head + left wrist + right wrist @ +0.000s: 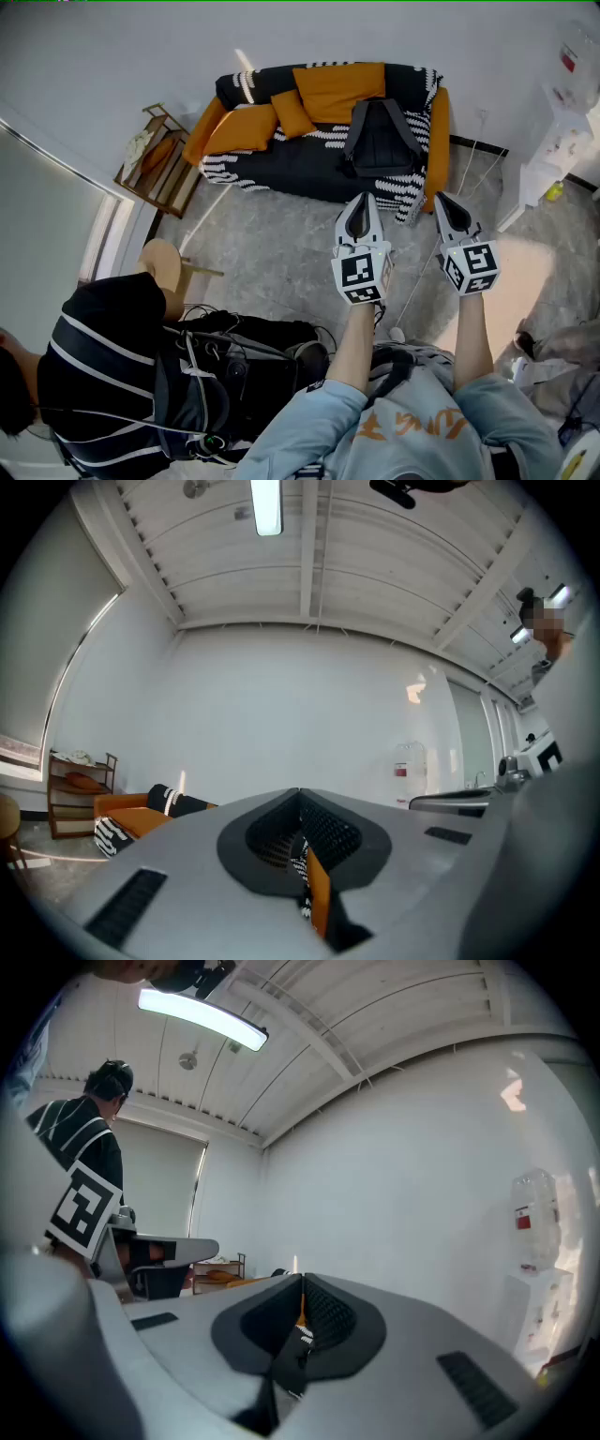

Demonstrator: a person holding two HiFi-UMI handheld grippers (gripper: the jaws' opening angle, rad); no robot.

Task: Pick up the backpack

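As shut jaws fill both gripper views, the backpack (380,139) is obscured.

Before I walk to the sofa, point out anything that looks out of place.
Nothing looks spilled or broken. The backpack sits upright on the sofa. The striped blanket hangs off its front corner, and a thin cord trails across the floor nearby.
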